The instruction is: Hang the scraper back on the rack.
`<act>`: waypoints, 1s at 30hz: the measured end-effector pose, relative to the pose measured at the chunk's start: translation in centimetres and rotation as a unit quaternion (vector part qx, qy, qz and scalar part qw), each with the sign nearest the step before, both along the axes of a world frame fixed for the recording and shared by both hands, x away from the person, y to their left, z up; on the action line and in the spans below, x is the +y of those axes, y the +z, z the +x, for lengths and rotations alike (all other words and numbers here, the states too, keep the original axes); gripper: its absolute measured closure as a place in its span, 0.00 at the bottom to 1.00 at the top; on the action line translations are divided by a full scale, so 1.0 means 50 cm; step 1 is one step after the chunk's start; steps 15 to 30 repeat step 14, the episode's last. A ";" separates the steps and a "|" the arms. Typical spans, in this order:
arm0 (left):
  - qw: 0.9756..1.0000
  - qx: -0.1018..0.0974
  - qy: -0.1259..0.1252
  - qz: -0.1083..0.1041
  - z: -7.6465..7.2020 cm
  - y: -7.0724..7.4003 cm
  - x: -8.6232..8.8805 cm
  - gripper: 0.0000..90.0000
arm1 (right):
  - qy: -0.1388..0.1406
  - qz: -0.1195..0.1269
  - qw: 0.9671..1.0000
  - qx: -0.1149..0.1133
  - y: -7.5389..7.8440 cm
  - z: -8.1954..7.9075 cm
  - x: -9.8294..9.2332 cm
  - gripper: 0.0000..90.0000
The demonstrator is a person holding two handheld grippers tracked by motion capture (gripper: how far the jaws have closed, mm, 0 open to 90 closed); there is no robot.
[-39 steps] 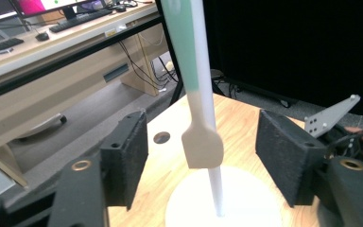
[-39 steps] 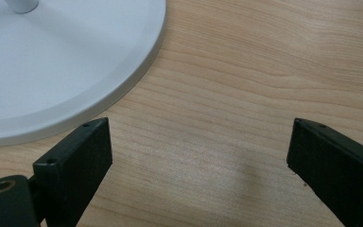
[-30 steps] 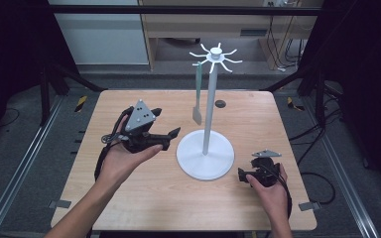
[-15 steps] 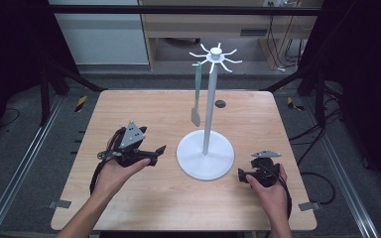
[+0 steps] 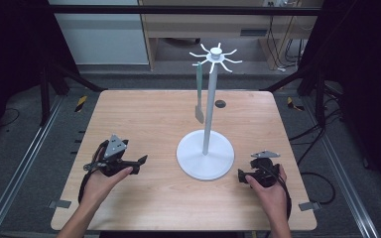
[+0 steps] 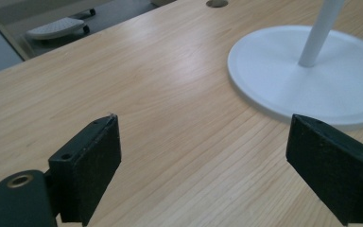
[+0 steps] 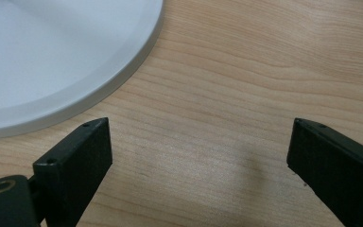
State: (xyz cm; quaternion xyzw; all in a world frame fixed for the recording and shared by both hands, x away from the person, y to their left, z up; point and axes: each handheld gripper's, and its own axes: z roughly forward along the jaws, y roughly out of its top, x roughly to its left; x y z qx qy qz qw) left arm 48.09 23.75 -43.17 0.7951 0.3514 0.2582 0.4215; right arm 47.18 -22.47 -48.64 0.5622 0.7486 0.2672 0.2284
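Bright table, dark surroundings

Even overhead light falls on the pale wooden table (image 5: 154, 114); soft sheen on the round white stand base (image 6: 312, 80); close-up black jaws slightly blurred.

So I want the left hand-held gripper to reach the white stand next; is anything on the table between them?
Nothing visible: bare wooden table lies between the open left hand-held gripper and the white stand.

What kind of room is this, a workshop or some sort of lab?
Most likely a lab bench set up for recording. A light wooden table sits inside dark metal framing, cables trail across the grey floor, and a person works a black hand-held claw beside a white hook stand.
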 end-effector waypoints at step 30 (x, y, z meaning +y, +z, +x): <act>0.998 0.040 0.051 0.011 0.002 -0.065 0.083 0.12 | 0.005 0.002 1.000 0.001 0.000 0.003 0.003 0.09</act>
